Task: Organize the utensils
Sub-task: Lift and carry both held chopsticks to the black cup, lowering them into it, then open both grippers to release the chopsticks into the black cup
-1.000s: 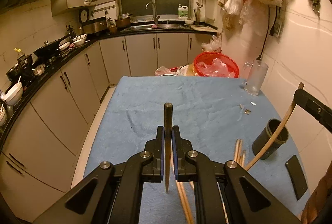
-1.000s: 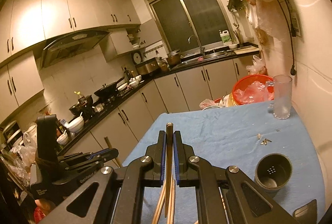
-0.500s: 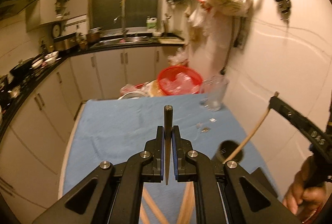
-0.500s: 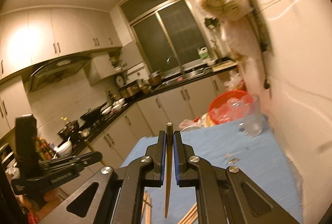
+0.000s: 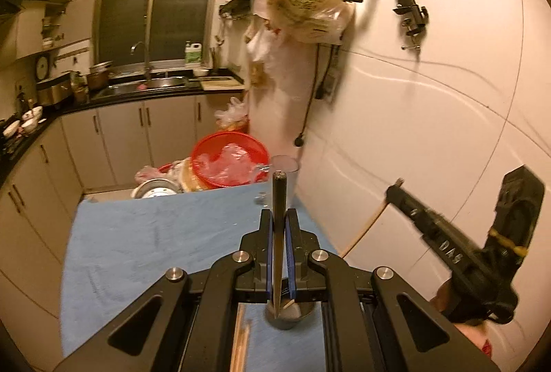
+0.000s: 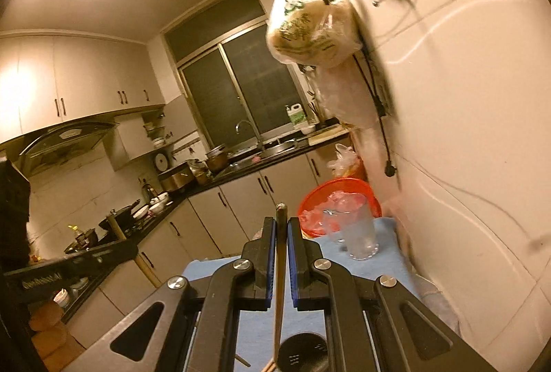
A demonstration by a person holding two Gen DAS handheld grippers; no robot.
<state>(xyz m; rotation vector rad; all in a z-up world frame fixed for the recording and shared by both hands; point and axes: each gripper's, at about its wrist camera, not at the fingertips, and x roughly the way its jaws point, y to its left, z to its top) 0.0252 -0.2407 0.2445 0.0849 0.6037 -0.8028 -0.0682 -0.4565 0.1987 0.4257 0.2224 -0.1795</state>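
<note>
My left gripper (image 5: pixel 279 217) is shut on a dark-tipped wooden chopstick (image 5: pixel 278 193) that stands upright; its lower end hangs over the mouth of the dark holder cup (image 5: pixel 291 315) on the blue cloth (image 5: pixel 137 241). At the right of that view, my right gripper (image 5: pixel 392 191) grips a second chopstick (image 5: pixel 361 234) that slants down towards the cup. In the right wrist view, my right gripper (image 6: pixel 280 224) is shut on this chopstick (image 6: pixel 279 217), with the cup (image 6: pixel 303 354) just below. My left gripper (image 6: pixel 132 246) shows at the left.
Loose chopsticks (image 5: pixel 241 344) lie on the cloth near the cup. A glass mug (image 6: pixel 358 234) stands at the table's far right corner, with a red basket (image 6: pixel 341 196) behind it. The white wall (image 5: pixel 430 148) runs close along the right. Kitchen counters line the left.
Both grippers have risen and swung right towards the wall, each keeping its chopstick. The cup has come from the right side to directly under the left gripper.
</note>
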